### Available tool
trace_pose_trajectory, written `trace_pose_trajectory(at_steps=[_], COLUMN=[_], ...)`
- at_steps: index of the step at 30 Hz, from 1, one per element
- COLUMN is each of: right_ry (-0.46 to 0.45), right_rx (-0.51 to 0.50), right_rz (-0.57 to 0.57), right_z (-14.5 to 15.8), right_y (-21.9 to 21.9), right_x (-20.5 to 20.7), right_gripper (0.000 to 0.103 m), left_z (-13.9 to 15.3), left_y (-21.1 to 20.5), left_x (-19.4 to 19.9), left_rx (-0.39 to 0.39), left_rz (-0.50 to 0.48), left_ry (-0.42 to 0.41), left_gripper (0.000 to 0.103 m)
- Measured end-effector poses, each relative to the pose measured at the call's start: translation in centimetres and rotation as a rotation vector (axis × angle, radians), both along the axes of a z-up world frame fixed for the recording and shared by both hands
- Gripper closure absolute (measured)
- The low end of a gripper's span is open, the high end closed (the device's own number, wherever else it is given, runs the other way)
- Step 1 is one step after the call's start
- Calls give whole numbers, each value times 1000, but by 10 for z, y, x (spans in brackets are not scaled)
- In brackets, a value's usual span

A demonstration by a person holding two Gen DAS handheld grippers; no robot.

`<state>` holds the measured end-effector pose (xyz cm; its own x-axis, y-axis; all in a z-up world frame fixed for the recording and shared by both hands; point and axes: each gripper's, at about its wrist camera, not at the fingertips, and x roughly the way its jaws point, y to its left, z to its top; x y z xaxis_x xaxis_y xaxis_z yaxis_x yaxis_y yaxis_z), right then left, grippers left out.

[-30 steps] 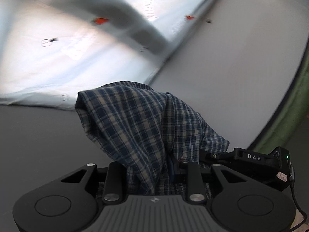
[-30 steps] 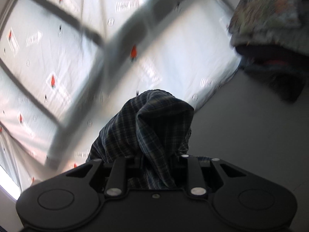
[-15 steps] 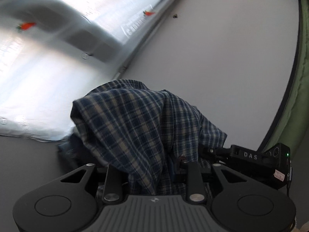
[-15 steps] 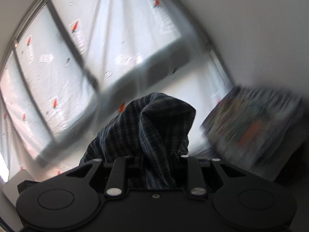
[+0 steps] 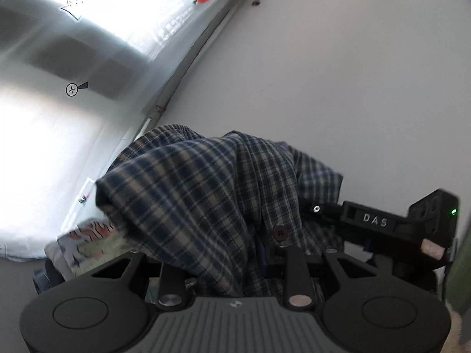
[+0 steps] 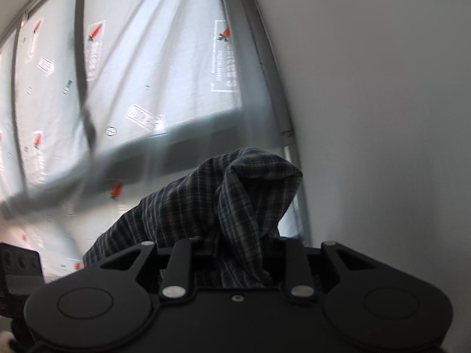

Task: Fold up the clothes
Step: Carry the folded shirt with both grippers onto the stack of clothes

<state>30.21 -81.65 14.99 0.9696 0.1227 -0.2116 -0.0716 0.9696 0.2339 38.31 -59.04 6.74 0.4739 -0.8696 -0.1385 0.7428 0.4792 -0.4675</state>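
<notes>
A pale, thin curtain printed with small carrots (image 6: 141, 94) blurs across both views. The dark blue and beige plaid cotton shirt (image 5: 206, 200) hangs bunched over both tools, lifted off any surface. Left tool (image 5: 232, 253) and right tool (image 6: 235, 250) each pinch its folds; their fingertips are buried in cloth.

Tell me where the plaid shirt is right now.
The plaid shirt is bunched over the jaws of both grippers, filling the lower centre of each wrist view, lifted in front of the carrot-print curtain and the white wall.
</notes>
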Motion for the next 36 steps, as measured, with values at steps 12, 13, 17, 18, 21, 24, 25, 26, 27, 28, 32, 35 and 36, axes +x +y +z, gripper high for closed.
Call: trace_pose_trajectory(at_steps=[12,13,17,18,21,24,25,26,27,28,32,35,36], right_ry=[3,-1,-40,-60,-121,-128,-108,-86,-64,-42,46,112,132], right_rx=[-251,-275,-373,-399,-477,-541,-553,-559,-557,-542,-479,-432,-417], right_rz=[-134,-146,-194,-205,-239,-241,-234,-234,-232,-226,-205,-188,-178], right_z=[-26,-27,-33,-35,-41,-49,-53,-58,-62,-67,-85,-99,-105], right_y=[10,13,23,27,36,42,41,39,36,33,20,10,7], right_x=[62,66,74,74,73,79,85,91,97,103,124,141,146], right_gripper=[60,60,44,44,53,77,78,78,78,78,59,52,51], left_z=[-43,-44,-40,-39,-31,-24,-22,-21,-20,-21,-41,-62,-69], left_y=[-23,-23,-15,-15,-17,-5,-4,-5,-6,-11,-29,-31,-30], left_x=[58,61,62,63,69,65,64,64,64,63,75,94,97], left_rx=[81,86,104,108,120,76,73,78,83,113,255,291,297], left_rz=[106,114,160,174,245,340,352,352,353,364,438,458,459], left_ry=[139,138,104,96,70,51,50,50,50,39,74,168,183], left_gripper=[64,63,60,59,59,59,59,58,57,57,57,55,52])
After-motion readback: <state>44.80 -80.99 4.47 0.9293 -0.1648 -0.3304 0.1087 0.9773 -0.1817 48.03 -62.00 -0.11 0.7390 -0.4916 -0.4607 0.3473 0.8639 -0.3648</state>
